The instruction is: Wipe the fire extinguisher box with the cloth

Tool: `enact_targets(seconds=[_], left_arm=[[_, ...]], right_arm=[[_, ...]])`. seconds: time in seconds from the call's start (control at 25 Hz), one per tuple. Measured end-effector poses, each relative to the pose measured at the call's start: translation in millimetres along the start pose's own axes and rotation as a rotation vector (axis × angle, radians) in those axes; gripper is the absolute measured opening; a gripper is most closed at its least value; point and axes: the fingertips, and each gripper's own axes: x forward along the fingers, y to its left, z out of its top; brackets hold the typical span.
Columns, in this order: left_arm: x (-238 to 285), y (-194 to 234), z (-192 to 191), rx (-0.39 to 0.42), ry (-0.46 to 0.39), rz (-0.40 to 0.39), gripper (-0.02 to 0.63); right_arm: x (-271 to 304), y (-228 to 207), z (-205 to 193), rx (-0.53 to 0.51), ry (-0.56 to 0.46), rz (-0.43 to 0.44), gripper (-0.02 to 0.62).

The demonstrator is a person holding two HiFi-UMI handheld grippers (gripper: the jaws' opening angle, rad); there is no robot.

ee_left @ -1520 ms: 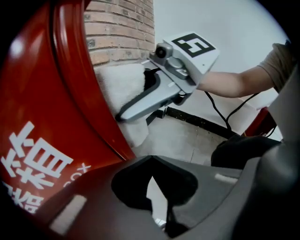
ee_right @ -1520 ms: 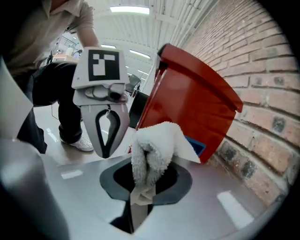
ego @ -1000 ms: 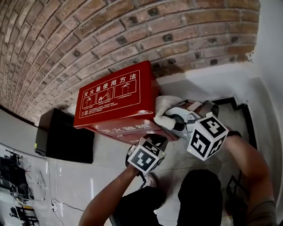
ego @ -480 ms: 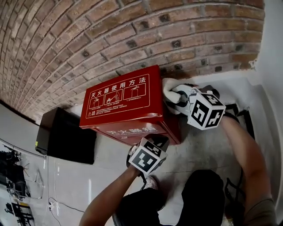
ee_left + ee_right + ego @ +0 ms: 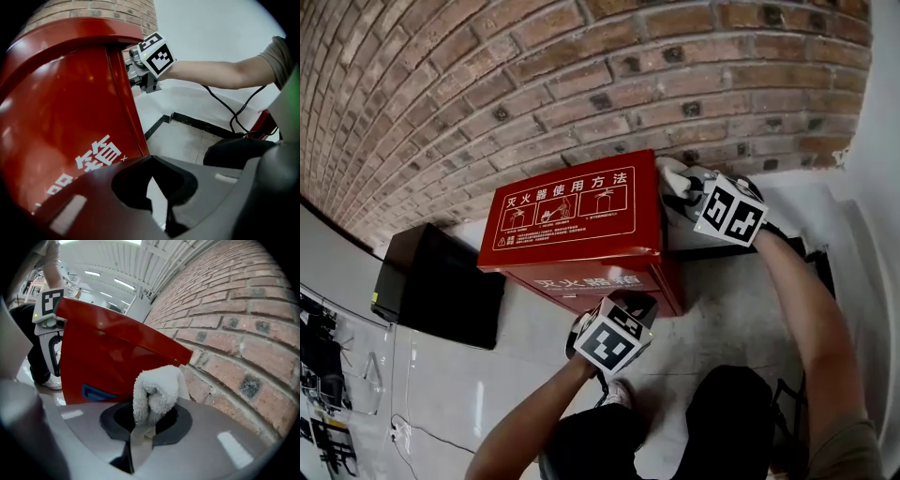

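Wiping close to the back corner: in the head view, the right hand-held gripper (image 5: 675,192) holds a white cloth (image 5: 667,171) at the side of the red box (image 5: 572,225), which stands on the floor (image 5: 722,309) against a brick wall (image 5: 487,94). The left hand-held gripper (image 5: 633,302) sits low at the box's front.

Left gripper view: its jaws are together with nothing between them, just beside the box's front (contact cannot be told). Nothing grips the box, so a hard push from the cloth side could likely slide it.

Right gripper view: the jaws are clamped on the folded cloth, which stands between the box's side and the wall. The rough wall could snag the cloth and drag it out of the clamp, or the right hand-held gripper itself could scrape the wall.
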Motion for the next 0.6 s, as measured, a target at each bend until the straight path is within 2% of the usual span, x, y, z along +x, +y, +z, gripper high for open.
enact_targets(seconds=[0.16,0.28,0.6], left_arm=[[-0.7,1.7,-8.0,0.005,-0.003,-0.011,0.000],[-1.1,4.5,-20.5,0.016,0.001,-0.022,0.000],[-7.4,20.9,-41.4,0.068,-0.010,-0.053,0.000]], right_arm=[[5.8,-15.4,-1.1,0.055,0.004,-0.077,0.075],[4.8,-23.8,1.5,0.056,0.003,-0.126,0.075],[-18.8,-21.0,34.9,-0.070,-0.008,-0.140,0.075]])
